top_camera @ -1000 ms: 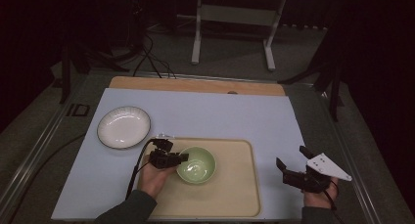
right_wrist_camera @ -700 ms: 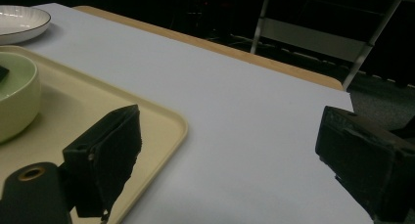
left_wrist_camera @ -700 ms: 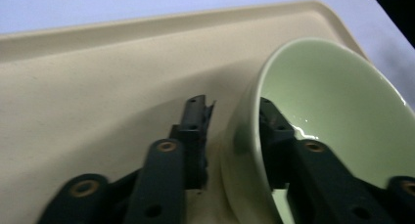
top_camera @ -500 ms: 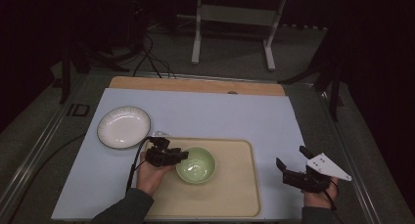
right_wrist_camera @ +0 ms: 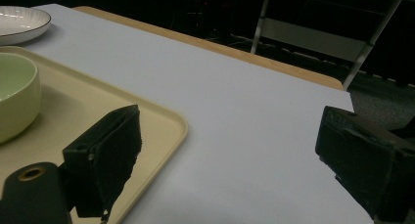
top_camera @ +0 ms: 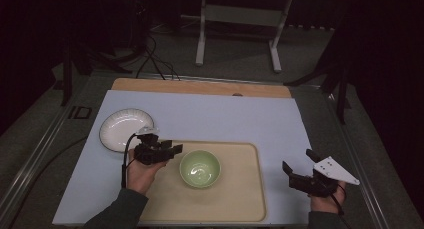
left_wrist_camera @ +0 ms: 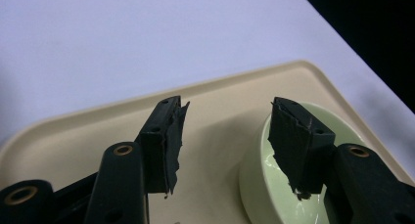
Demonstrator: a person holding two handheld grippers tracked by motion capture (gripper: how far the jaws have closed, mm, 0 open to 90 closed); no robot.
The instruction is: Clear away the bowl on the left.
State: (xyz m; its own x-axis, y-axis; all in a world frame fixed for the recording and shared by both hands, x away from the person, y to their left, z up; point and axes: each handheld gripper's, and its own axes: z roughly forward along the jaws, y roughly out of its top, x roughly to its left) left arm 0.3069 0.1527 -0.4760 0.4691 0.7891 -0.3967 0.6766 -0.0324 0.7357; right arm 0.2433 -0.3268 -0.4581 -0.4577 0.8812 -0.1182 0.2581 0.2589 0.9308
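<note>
A pale green bowl [top_camera: 200, 168] stands empty on a cream tray [top_camera: 235, 199]. My left gripper [top_camera: 176, 150] is open just left of the bowl, over the tray's near-left corner area. In the left gripper view its jaws [left_wrist_camera: 225, 121] stand apart with bare tray [left_wrist_camera: 73, 136] between them, and the bowl [left_wrist_camera: 257, 177] sits partly behind the right-hand jaw. My right gripper [top_camera: 298, 170] is open over the white table cover, right of the tray, holding nothing. Its own view [right_wrist_camera: 230, 136] has wide-spread jaws, the bowl [right_wrist_camera: 14, 97] and the tray's corner [right_wrist_camera: 156, 123].
A white plate [top_camera: 123, 129] lies on the table cover left of the tray, just behind my left gripper; it is also at the far left as plate [right_wrist_camera: 19, 18]. A wooden strip [top_camera: 200, 86] runs along the table's far edge. Dark floor, cables and stand legs lie beyond.
My left gripper has drawn back to the left from the bowl's rim, and a gap now shows between them. The bowl and the right gripper have stayed put.
</note>
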